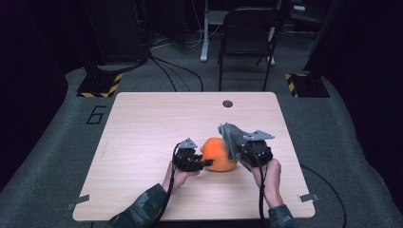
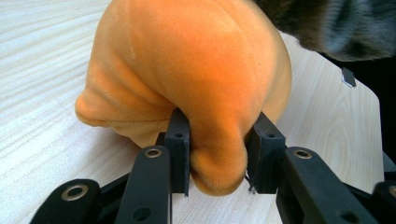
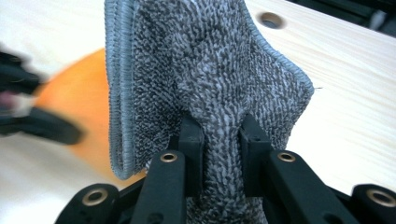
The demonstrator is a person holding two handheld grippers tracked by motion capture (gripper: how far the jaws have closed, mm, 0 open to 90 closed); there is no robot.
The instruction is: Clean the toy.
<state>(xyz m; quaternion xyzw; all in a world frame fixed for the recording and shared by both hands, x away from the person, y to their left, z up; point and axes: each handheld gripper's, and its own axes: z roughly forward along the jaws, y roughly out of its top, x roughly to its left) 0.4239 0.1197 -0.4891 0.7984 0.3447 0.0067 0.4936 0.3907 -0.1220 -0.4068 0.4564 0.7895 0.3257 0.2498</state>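
Note:
An orange plush toy (image 1: 220,154) lies on the wooden table (image 1: 157,123), a little right of the middle. My left gripper (image 1: 205,162) is shut on a fold of the orange plush (image 2: 196,79), whose soft fabric bulges between the two black pads. My right gripper (image 1: 241,153) is shut on a grey terry cloth (image 1: 230,136) and holds it upright just right of the plush. In the right gripper view the grey cloth (image 3: 205,74) stands between the jaws, with the orange plush (image 3: 84,107) blurred behind it at the left.
A round cable hole (image 1: 227,103) sits near the table's far edge. A black folding chair (image 1: 247,38) stands beyond the table. Yellow-and-black striped bases (image 1: 100,85) flank the far corners. Cables trail from both grippers past the near edge.

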